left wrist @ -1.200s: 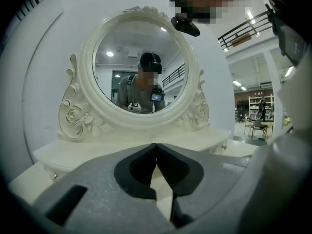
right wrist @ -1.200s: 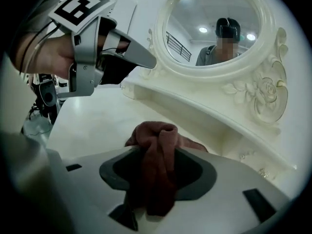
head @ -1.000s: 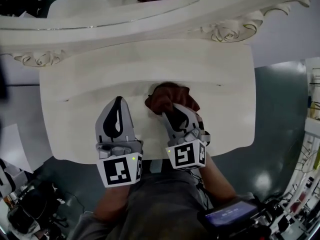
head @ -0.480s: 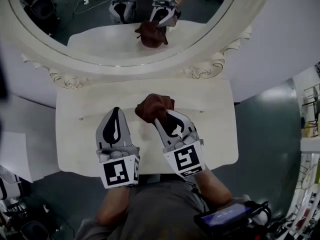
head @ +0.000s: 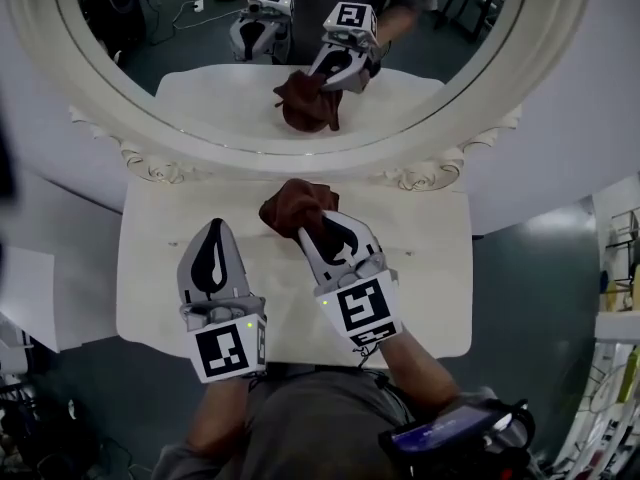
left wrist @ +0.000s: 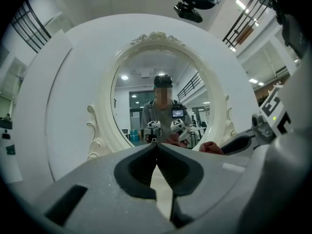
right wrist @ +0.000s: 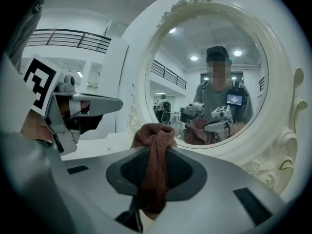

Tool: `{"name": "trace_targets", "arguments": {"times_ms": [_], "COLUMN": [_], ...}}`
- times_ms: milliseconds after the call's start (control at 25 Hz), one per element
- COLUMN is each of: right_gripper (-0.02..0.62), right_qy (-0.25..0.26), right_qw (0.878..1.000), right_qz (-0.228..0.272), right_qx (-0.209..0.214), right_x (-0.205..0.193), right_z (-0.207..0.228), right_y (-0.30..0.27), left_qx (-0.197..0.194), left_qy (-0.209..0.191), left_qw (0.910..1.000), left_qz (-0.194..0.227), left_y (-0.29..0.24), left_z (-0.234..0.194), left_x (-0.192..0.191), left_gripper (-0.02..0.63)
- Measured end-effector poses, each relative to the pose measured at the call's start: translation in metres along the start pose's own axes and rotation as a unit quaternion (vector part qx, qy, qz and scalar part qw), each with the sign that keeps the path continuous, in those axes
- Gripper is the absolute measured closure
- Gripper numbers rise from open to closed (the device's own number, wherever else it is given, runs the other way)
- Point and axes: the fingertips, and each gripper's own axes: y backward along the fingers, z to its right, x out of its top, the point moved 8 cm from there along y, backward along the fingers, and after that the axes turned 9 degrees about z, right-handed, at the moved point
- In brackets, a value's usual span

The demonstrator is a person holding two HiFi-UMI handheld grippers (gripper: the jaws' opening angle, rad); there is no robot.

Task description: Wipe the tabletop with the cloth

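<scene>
Gripping the cloth [head: 290, 206], right tongs [head: 305, 231] hover near the mirror frame [head: 300, 161]; left tongs [head: 213, 226] closed, empty.

Bunched reddish-brown cloth [head: 292, 208] over cream tabletop [head: 160, 288]

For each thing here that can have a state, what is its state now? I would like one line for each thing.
brown cloth, bunched up, clamped in the right tongs
right tongs, shut on the brown cloth
left tongs, shut, nothing between them
oval mirror, upright, reflecting both tongs and the cloth
screen at the person's waist, lit
</scene>
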Motion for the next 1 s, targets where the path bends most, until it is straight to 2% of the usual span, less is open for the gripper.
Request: {"name": "trace_targets", "arguments": {"times_ms": [240, 440, 600, 1000], "right_gripper": [0.509, 0.509, 0.509, 0.514], "right_qy": [-0.016, -0.022, -0.014, -0.010], "right_qw": [0.999, 0.994, 0.988, 0.984], "right_qz": [-0.045, -0.105, -0.147, -0.171], "right_qx": [0.025, 0.032, 0.040, 0.042], "right_x": [-0.013, -0.046, -0.060, -0.068], "right_z": [0.018, 0.026, 0.031, 0.031], "right_y": [-0.035, -0.058, -0.070, -0.072], "left_qx": [0.003, -0.002, -0.010, -0.019], "left_qy": [0.008, 0.017, 0.021, 0.025], "left_qw": [0.9992, 0.9968, 0.9956, 0.9944], "left_qz": [-0.039, -0.078, -0.091, -0.101], "left_y": [-0.023, -0.030, -0.038, -0.038], "left_z": [0.005, 0.013, 0.020, 0.032], "left_x": [-0.009, -0.040, -0.052, -0.062], "left_gripper": [0.592, 0.592, 0.592, 0.592]}}
